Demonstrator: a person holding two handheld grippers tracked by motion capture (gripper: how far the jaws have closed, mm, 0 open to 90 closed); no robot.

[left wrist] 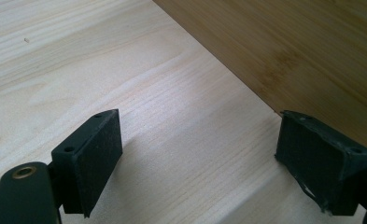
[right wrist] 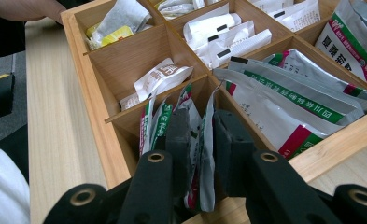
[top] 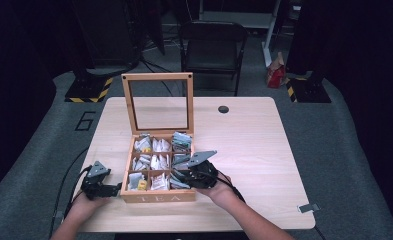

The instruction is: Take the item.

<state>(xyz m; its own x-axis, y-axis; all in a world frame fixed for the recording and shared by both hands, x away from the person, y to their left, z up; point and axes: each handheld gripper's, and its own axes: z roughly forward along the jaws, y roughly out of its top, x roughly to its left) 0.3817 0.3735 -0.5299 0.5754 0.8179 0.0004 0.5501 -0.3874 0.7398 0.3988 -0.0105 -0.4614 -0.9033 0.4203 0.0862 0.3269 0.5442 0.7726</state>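
Observation:
A wooden tea box [top: 156, 197] marked TEA stands near the table's front edge, its glass-paned lid [top: 129, 102] upright. Its compartments hold several sachets. My right gripper [top: 178, 176] reaches into the near right compartment. In the right gripper view, my right gripper [right wrist: 203, 126] is shut on a white sachet with green and red print [right wrist: 208, 140], which stands upright among similar ones. My left gripper [top: 115, 190] rests beside the box's left wall. In the left gripper view it [left wrist: 200, 140] is open over bare tabletop, one jaw close to the box wall [left wrist: 302, 51].
Large silver packets [right wrist: 293, 98] fill the adjoining compartment, and white sachets [right wrist: 223, 37] and a yellow tea bag [right wrist: 111, 25] lie farther in. A black folding chair [top: 211, 45] stands behind the table. A cable hole [top: 223, 109] and a small metal clip [top: 309, 207] mark the tabletop.

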